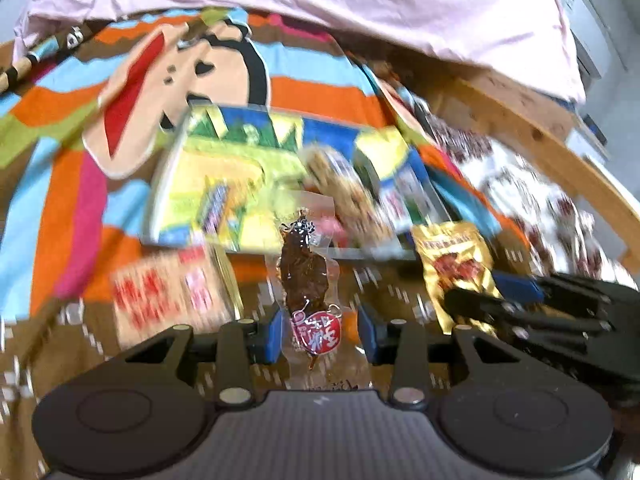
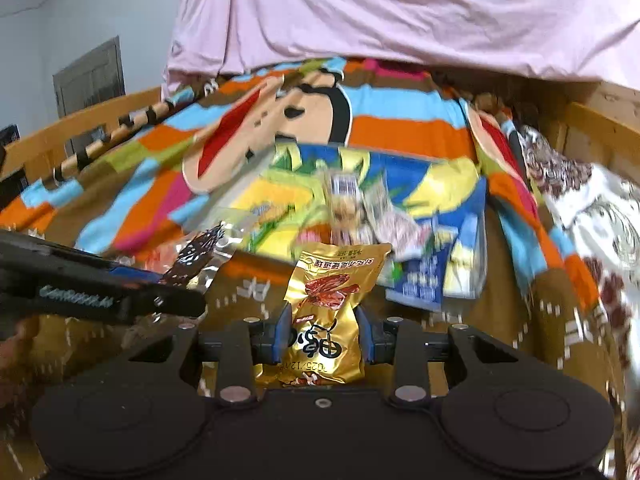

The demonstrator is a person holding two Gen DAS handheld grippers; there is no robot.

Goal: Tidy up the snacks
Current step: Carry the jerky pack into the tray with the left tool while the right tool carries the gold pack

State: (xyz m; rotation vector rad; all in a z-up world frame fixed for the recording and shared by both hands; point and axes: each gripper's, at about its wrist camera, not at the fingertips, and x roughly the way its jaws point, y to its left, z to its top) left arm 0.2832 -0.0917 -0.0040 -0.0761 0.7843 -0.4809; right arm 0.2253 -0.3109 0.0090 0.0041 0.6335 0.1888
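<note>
Blanket (image 2: 400, 128), striped and cartoon-printed, filled mid-frame. Yellow-blue bag (image 2: 280, 204) at centre, loose snacks spilling from it. Gold pouch (image 2: 328, 312) pinched low centre by right gripper (image 2: 322, 340). Clear brown-snack packet (image 1: 306, 280) clamped by left gripper (image 1: 320, 338). Best lowered into the bag's mouth singly, grips firm until fully inside.

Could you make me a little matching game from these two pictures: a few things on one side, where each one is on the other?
Things:
1. gold snack packet
2. clear packet of dark brown meat
3. yellow and blue box
4. pink sheet

Places:
A. bunched up at the back of the bed
B. between the fingers of the left claw
C. lying open on the striped blanket
D. between the fingers of the right claw

Pairs: 1-D, 2-B, 3-C, 4-A
</note>
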